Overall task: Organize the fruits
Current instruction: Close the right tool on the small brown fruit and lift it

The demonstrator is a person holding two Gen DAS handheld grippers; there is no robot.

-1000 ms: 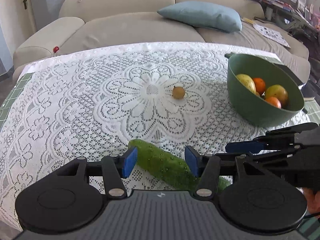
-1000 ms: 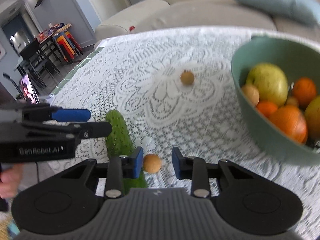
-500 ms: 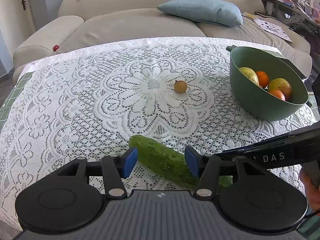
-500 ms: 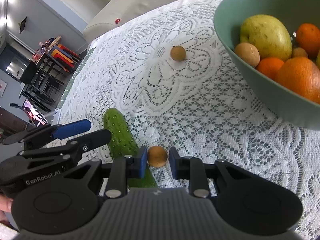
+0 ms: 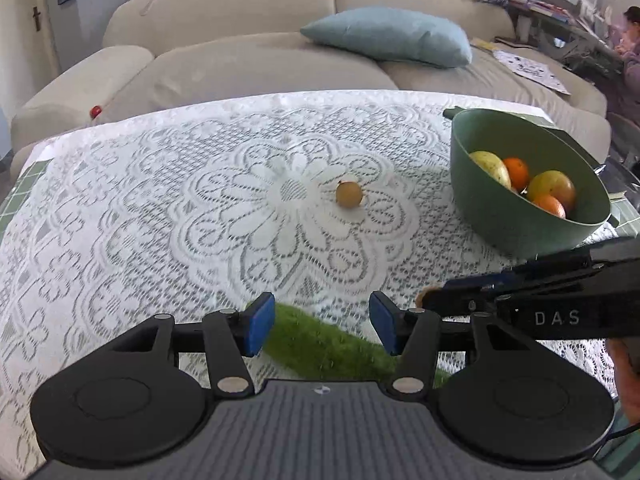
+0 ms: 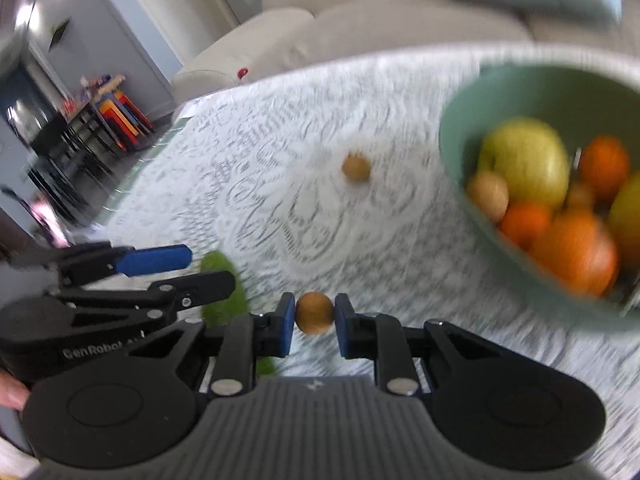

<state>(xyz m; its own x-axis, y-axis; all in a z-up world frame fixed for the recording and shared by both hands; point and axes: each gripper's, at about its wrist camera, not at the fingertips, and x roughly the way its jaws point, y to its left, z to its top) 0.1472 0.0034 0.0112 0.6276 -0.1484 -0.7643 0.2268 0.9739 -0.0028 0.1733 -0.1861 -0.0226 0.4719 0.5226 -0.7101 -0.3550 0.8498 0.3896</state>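
Right gripper clamped on a small brown round fruit, pads pressing both its sides, held just off the lace-covered bench. Green bowl ahead and to the right of that gripper, nearer this hand than the other, already loaded with oranges and yellow-green fruit. Probably a short carry up over the near rim, then a drop onto the pile; rim height the thing to clear.

Left gripper half open, nothing gripped, poised over a cucumber lying slantwise, long axis running from near the left pad back toward the right. Second brown fruit farther ahead at the middle of the cloth, apart from everything, with plenty of open room around.
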